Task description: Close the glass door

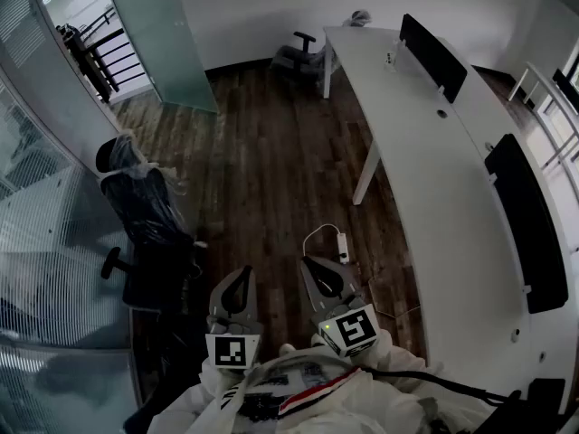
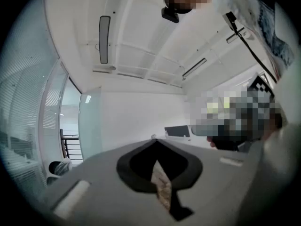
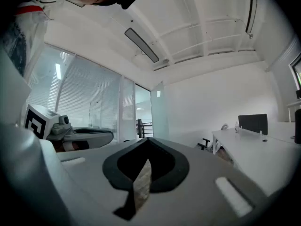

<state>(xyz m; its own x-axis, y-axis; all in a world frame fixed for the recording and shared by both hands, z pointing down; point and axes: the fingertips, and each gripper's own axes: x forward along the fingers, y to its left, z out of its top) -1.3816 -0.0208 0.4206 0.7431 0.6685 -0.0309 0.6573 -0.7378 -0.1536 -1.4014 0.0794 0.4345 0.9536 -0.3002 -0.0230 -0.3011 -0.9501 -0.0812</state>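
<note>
Standing open, the frosted pale-green glass door (image 1: pixel 163 39) angles inward.

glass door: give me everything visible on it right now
The glass door is a tall frosted panel, pale green, with no frame or handle that I can make out. It stands open, swung at an angle over the wood floor at the room's far end, beside the ribbed glass wall. A dark railing shows through the opening. Nothing touches it.

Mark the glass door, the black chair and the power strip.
Glass door (image 1: pixel 158 34): head view, middle of the frosted panel.
Black chair (image 1: pixel 140 208): head view, its backrest.
Power strip (image 1: pixel 344 246): head view, its white body.
</note>
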